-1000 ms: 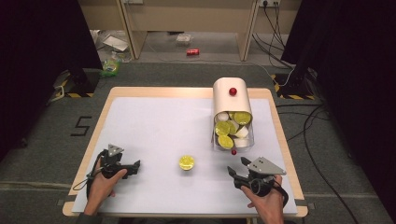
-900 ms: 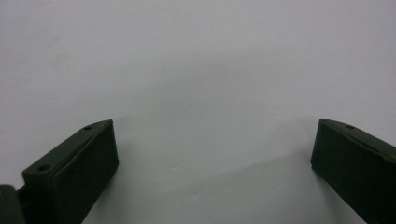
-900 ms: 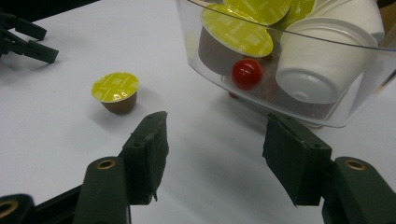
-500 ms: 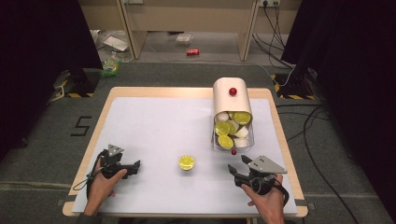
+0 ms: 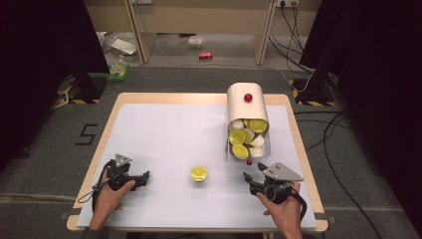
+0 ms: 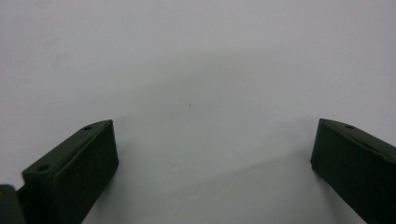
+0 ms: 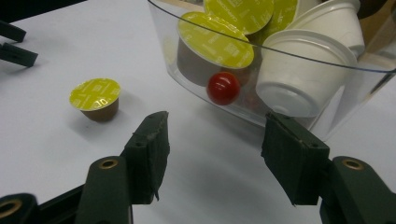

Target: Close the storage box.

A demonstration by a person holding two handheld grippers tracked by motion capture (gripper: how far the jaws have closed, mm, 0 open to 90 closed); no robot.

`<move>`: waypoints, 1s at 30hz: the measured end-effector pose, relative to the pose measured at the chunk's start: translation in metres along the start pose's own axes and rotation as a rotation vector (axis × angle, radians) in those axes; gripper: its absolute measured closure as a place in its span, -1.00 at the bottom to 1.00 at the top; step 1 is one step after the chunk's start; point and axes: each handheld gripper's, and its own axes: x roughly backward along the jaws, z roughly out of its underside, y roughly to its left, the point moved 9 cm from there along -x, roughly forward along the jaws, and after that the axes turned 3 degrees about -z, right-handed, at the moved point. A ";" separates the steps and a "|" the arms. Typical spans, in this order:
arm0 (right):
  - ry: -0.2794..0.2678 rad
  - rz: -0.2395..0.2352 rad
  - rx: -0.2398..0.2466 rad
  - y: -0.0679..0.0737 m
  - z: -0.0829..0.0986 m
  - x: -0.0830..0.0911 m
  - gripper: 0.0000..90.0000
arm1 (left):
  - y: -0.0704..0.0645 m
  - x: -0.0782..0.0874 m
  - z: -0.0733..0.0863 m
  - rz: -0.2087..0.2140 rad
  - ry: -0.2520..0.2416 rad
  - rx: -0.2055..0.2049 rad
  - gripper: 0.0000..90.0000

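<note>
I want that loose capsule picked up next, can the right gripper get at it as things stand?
Probably yes. The capsule stands alone on bare table, apart from the clear container, and the right gripper is open with nothing between them.

around the work: table, floor and clutter

a wooden-edged table (image 5: 149, 129) with a pale white top stands on grey carpet (image 5: 189, 79). beyond its far edge a red can (image 5: 205, 55) lies on the floor near light wooden panels (image 5: 199, 17), with crumpled wrappers (image 5: 122, 46) and a greenish bag (image 5: 118, 72) off to the left. a black "5" (image 5: 85, 134) is marked on the carpet just left of the table. black cables (image 5: 323, 134) trail across the floor on the right. dark curtains (image 5: 45, 74) hang on both sides, with yellow-and-black striped tape (image 5: 74, 101) at their base.
</note>
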 end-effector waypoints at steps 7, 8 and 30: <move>0.011 0.008 -0.001 -0.007 0.001 -0.006 -0.03 | 0.000 0.000 0.000 0.000 0.000 0.000 -1.00; 0.012 0.009 0.001 -0.007 0.001 -0.006 -0.03 | 0.000 0.000 0.000 0.000 0.001 0.000 -1.00; -0.028 0.030 0.024 -0.009 -0.012 -0.016 -0.02 | 0.000 0.000 0.000 0.001 0.000 0.000 -1.00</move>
